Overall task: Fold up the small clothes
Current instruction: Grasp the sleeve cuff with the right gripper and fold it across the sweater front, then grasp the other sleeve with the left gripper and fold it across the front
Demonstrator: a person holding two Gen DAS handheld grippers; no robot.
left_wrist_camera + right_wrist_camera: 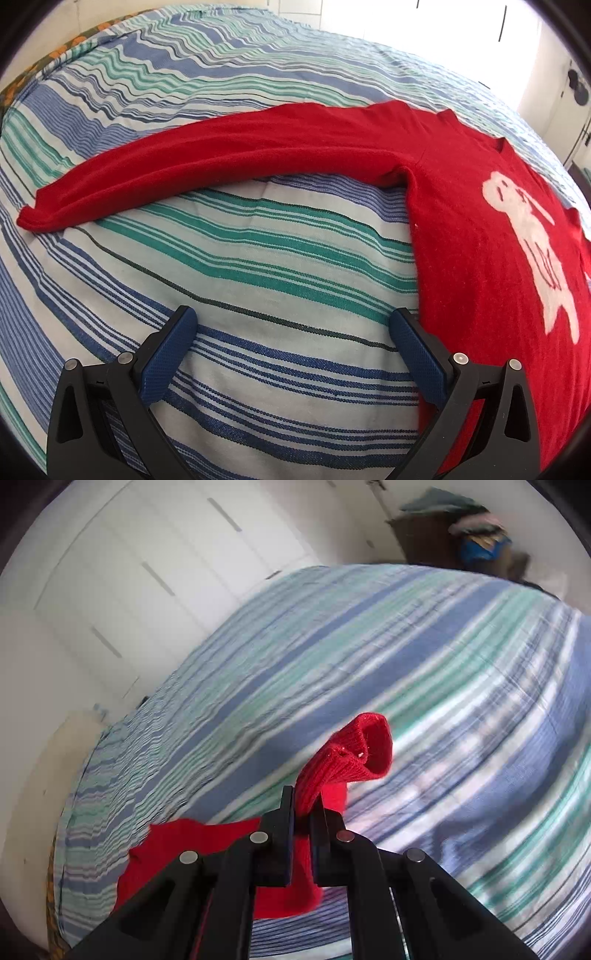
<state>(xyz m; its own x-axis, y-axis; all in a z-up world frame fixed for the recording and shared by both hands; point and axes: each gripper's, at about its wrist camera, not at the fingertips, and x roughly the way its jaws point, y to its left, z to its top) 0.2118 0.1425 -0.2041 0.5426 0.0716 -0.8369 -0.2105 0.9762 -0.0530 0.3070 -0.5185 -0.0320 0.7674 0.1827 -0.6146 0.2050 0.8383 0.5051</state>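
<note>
Sweater (480,236) flat on the bed (258,258), its free sleeve (184,166) running long leftward; your right hand-held gripper (303,812) is clamped on the other cuff (351,753), left hand-held gripper (295,328) wide apart just beside the sweater's side edge

Setting: a bedroom in a home. Evidence: a bed covered by a blue, green and white striped sheet (258,280) fills both views. White panelled wardrobe doors (129,572) with slim bar handles stand along 1 side of the bed. A brown basket heaped with clothes (454,528) sits past the far edge. Bright daylight enters through a window (461,22).
</note>
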